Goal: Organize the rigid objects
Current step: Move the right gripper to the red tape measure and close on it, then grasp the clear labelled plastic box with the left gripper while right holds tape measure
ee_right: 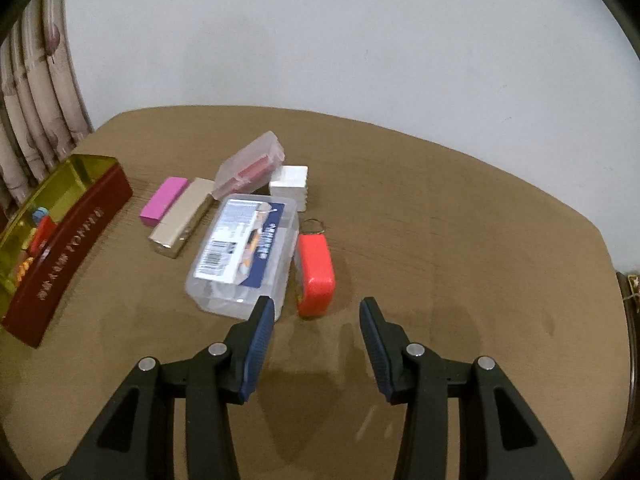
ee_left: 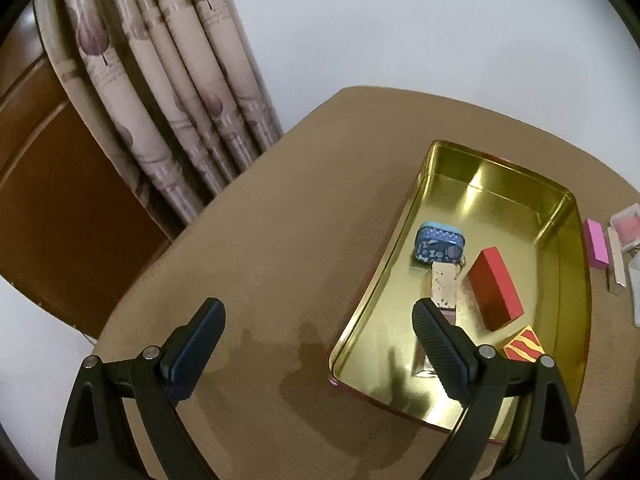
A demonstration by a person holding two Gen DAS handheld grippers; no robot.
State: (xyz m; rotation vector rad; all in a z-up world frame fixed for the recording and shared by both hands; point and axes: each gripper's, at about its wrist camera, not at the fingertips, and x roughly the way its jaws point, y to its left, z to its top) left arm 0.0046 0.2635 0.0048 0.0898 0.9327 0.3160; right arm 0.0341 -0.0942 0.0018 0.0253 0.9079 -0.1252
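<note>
A gold-lined tin tray (ee_left: 440,160) with red outer walls (ee_right: 68,252) sits on the brown table. It holds a blue patterned tin (ee_left: 439,243), a beige box (ee_left: 444,284), a red box (ee_left: 496,294) and a red-and-yellow striped item (ee_left: 524,346). My left gripper (ee_left: 318,312) is open and empty above the tray's left edge. My right gripper (ee_right: 316,314) is open and empty, just in front of an orange-red case (ee_right: 316,268) and a clear plastic box (ee_right: 246,250). A pink block (ee_right: 164,201), gold box (ee_right: 182,218), clear case with red contents (ee_right: 250,168) and white box (ee_right: 290,184) lie behind.
A patterned curtain (ee_left: 160,92) and a brown wooden panel (ee_left: 48,200) stand left of the table. A pale wall (ee_right: 320,40) is behind. The table's right edge (ee_right: 616,272) curves away. Bare tabletop (ee_right: 460,240) lies right of the objects.
</note>
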